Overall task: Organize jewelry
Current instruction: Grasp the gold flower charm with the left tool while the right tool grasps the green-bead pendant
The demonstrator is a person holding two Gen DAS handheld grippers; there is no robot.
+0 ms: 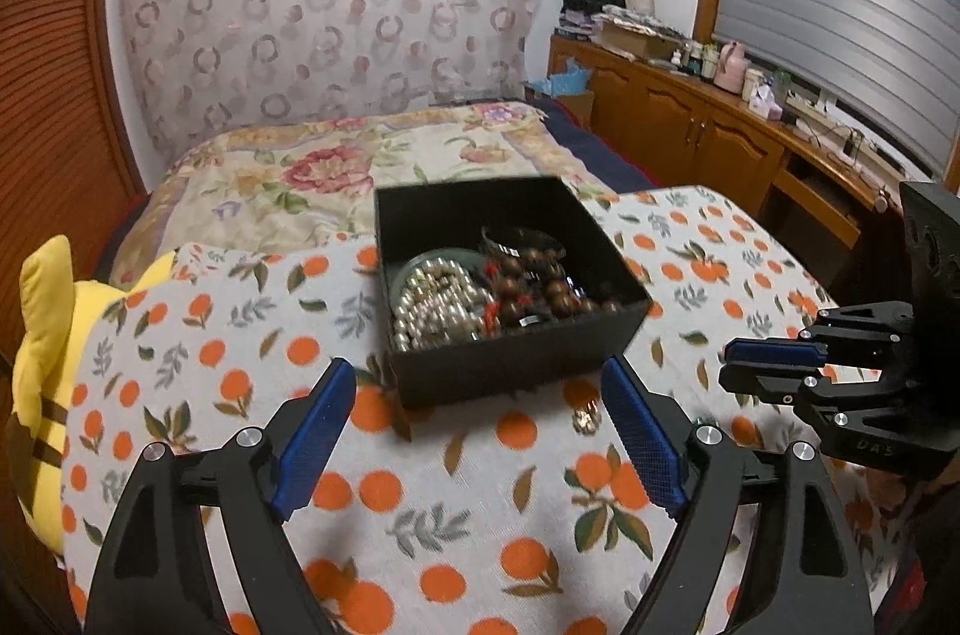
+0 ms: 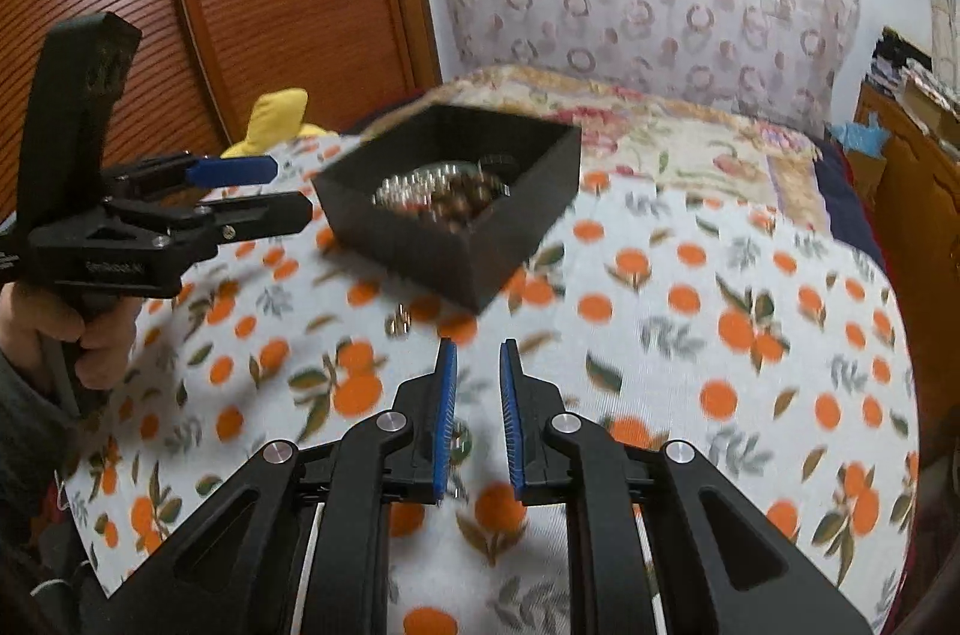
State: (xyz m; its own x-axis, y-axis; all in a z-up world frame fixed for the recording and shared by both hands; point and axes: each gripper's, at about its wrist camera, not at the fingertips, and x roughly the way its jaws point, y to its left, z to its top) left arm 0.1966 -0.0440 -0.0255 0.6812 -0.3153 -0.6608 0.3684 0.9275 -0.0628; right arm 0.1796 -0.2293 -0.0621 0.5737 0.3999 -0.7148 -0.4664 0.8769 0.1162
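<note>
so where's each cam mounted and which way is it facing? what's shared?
Left wrist: on the left gripper, looking forward and down over the orange-print cloth at the black box of jewelry; its own wide-open fingers show, right gripper at the right edge.
Right wrist: on the right gripper, facing the box from its other side; nearly shut fingers, plus the left gripper and the hand holding it.
Shared: box, cloth, yellow plush, small loose piece.

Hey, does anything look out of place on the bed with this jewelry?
Yes. One small metallic piece lies loose on the orange-print cloth, just in front of the black box, while the silver beads and brown beads sit inside it. It is too blurred to tell what it is. Neither claw holds anything.
</note>
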